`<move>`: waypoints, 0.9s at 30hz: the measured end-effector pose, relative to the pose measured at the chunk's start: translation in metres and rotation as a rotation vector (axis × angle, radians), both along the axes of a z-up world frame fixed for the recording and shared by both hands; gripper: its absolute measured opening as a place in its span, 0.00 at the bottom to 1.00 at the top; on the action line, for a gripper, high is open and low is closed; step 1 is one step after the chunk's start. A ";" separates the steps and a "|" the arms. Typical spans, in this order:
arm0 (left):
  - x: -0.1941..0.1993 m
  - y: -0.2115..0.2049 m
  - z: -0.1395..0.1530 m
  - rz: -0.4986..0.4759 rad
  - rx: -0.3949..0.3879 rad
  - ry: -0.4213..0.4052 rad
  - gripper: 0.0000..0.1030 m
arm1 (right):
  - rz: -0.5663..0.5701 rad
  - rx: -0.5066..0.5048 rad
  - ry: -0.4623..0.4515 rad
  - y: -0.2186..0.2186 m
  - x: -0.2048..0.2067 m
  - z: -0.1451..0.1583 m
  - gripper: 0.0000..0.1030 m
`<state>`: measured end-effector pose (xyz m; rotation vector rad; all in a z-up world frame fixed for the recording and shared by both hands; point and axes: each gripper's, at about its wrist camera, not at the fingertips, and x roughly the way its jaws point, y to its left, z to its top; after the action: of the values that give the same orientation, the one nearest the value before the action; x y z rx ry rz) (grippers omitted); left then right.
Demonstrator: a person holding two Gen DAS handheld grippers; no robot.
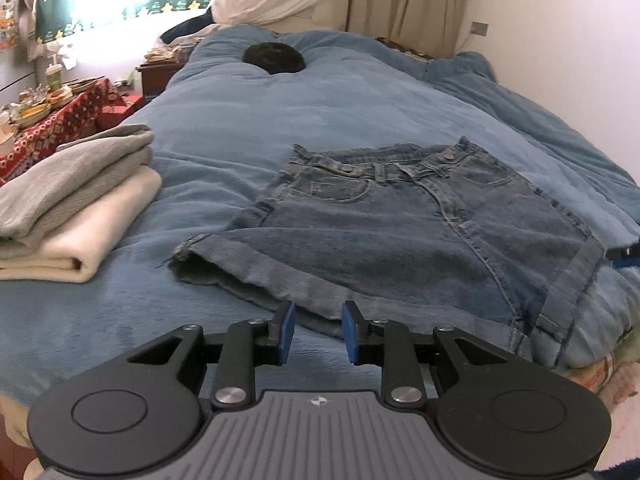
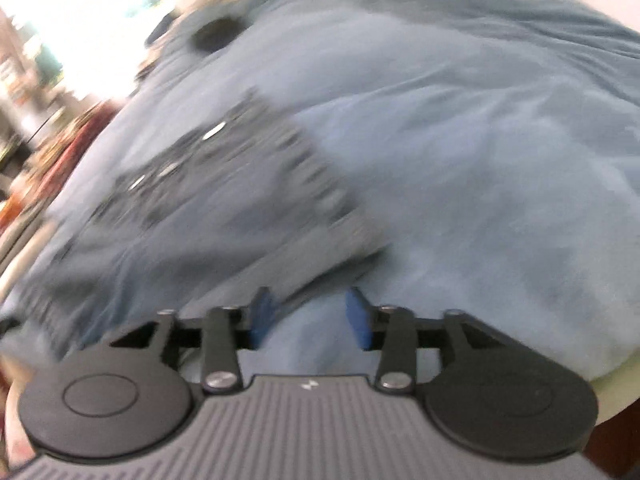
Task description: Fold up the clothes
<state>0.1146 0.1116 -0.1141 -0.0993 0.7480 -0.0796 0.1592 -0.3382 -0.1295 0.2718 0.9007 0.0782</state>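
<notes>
Blue plush bedspread (image 1: 224,120) under denim shorts (image 1: 420,224), beside folded knitwear (image 1: 72,200).

Left gripper (image 1: 319,330) slightly parted, empty; right gripper (image 2: 310,318) wider, empty.

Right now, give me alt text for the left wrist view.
Denim shorts lie flat on a blue blanket, just beyond the open, empty left gripper. Folded grey and cream clothes sit stacked at left.
</notes>
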 end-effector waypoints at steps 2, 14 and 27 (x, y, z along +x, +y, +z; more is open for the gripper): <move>-0.002 0.002 -0.001 0.004 0.006 0.006 0.25 | -0.029 -0.019 -0.019 -0.009 0.010 -0.001 0.62; 0.000 -0.005 -0.003 -0.016 -0.003 0.026 0.27 | 0.031 -0.160 -0.021 0.010 0.023 -0.005 0.11; 0.020 0.013 0.008 -0.014 0.007 0.059 0.27 | 0.005 -0.178 0.066 0.000 0.033 -0.013 0.27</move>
<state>0.1341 0.1251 -0.1061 -0.0904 0.8079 -0.0875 0.1922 -0.3377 -0.1426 0.1070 0.9679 -0.0060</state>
